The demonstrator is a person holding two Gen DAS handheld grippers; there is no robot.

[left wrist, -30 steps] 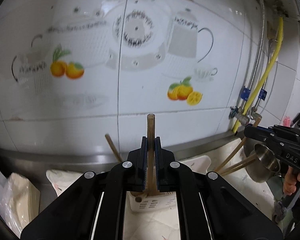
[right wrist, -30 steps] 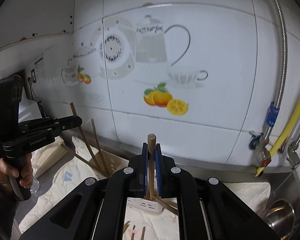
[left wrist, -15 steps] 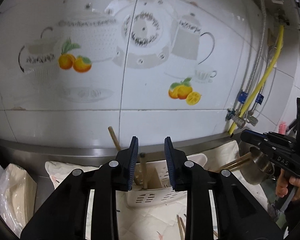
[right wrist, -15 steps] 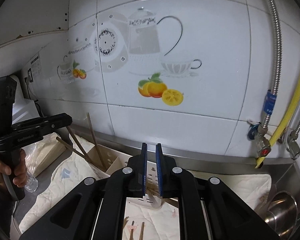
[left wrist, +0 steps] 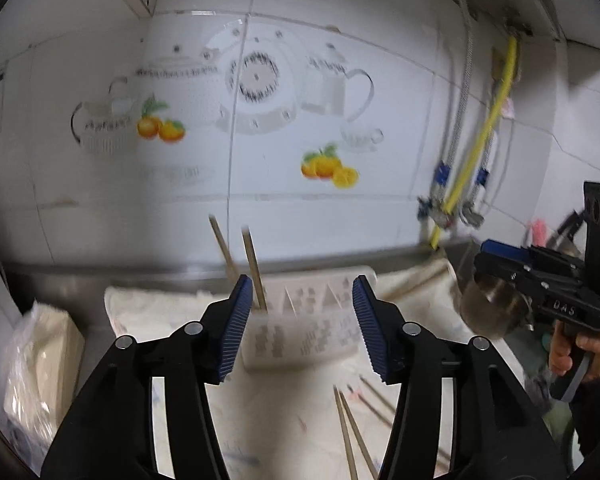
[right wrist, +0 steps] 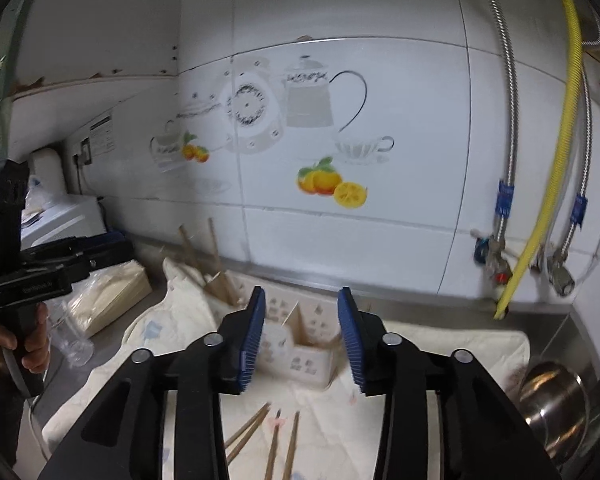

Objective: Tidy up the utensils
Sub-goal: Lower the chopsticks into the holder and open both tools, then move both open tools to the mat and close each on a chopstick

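Ahead of our left tool [left wrist: 298, 324] sits the white caddy [left wrist: 304, 334], chopsticks [left wrist: 254, 268] upright inside. Both our tools are spread, empty; the right tool [right wrist: 302, 336] hovers over loose chopsticks [right wrist: 274, 440].

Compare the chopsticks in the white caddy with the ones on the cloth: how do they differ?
The chopsticks in the white caddy stand tilted, leaning toward the wall; the chopsticks on the cloth lie flat. The caddy ones are sorted; the cloth ones lie loose in front of it. Both look like plain wood.
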